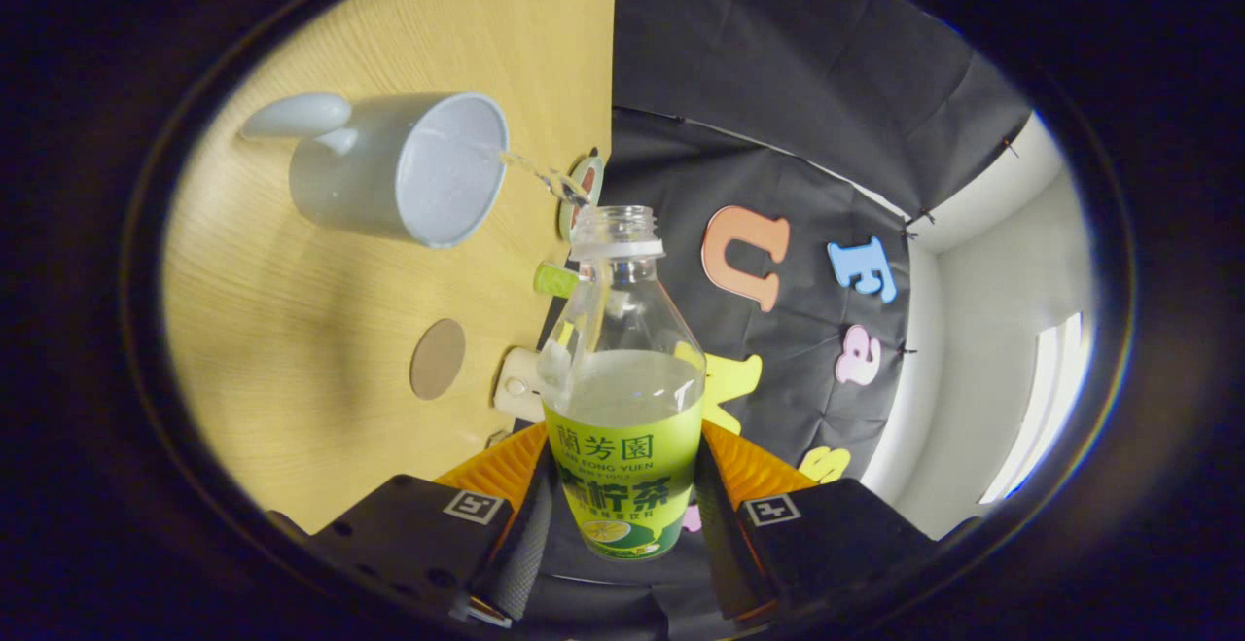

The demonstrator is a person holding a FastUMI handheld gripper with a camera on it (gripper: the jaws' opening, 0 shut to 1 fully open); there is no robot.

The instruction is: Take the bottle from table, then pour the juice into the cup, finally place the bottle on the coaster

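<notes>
My gripper [622,495] is shut on a clear uncapped bottle [622,369] with a green and yellow label, both fingers pressing on its labelled lower part. The whole view is rolled sideways, so the bottle is tipped toward the cup. A thin stream of pale juice [540,172] runs from the bottle's mouth to the rim of a light grey cup [409,169] with a handle, which stands on the wooden table [321,349]. Juice fills roughly the lower half of the bottle. A round brown coaster [437,359] lies flat on the table, between the cup and my fingers.
A small white object [515,385] and a small green one [554,279] sit at the table's far edge, close to the bottle. Beyond the table hangs the black cloth wall [778,135], with a pale wall and a bright window [1041,408] past it.
</notes>
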